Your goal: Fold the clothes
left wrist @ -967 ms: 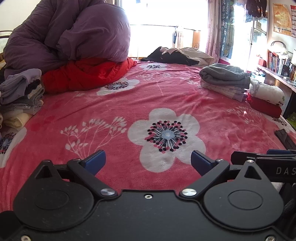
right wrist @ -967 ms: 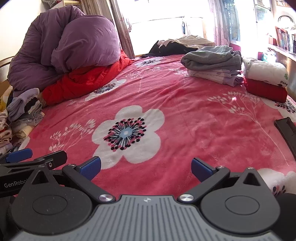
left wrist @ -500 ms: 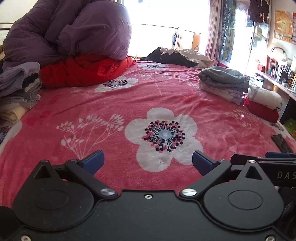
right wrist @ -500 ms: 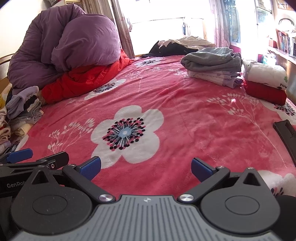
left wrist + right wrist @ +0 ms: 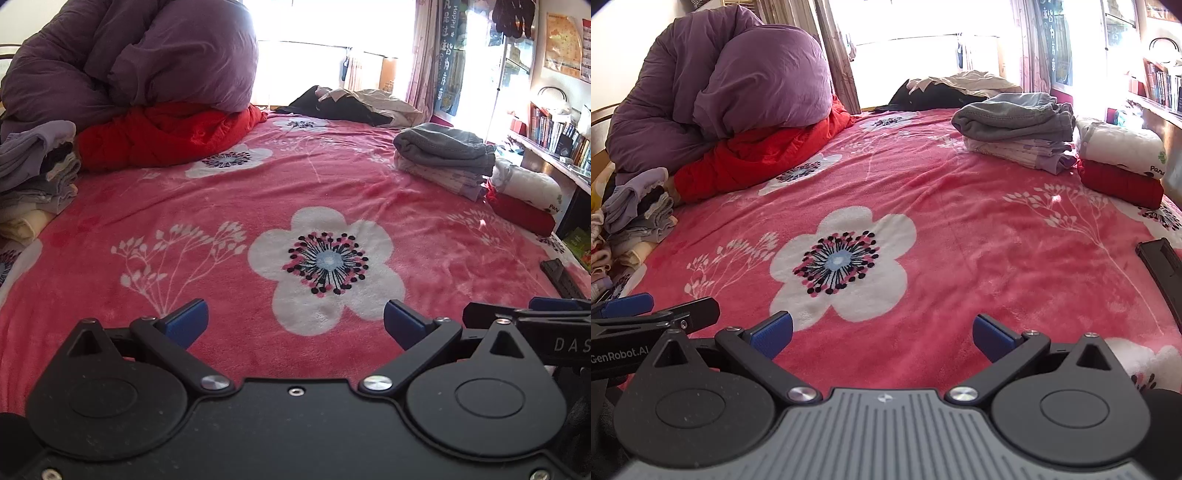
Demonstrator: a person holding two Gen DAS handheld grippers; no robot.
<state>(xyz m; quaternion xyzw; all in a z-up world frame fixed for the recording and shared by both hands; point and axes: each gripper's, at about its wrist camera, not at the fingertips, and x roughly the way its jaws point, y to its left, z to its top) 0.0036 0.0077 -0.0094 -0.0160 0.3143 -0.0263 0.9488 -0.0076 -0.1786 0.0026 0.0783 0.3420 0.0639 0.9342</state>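
Observation:
My left gripper (image 5: 293, 319) is open and empty, low over the pink flowered blanket (image 5: 258, 192) near the bed's front edge. My right gripper (image 5: 882, 334) is open and empty beside it, over the same blanket (image 5: 942, 221). A folded stack with a grey garment on top (image 5: 443, 147) lies at the far right; it also shows in the right wrist view (image 5: 1015, 118). A pile of loose clothes (image 5: 33, 166) sits at the left edge, also seen in the right wrist view (image 5: 635, 206). Dark and beige clothes (image 5: 351, 103) lie at the far end.
A purple duvet (image 5: 129, 62) sits on a red quilt (image 5: 166, 133) at the back left. A white and a red folded item (image 5: 1119, 166) lie at the right edge. A black flat object (image 5: 1161, 269) rests at the right. Bookshelves (image 5: 554, 133) stand beyond.
Both views have shifted slightly, the left one tilting a little. Both grippers stay open and empty; nothing on the bed has moved.

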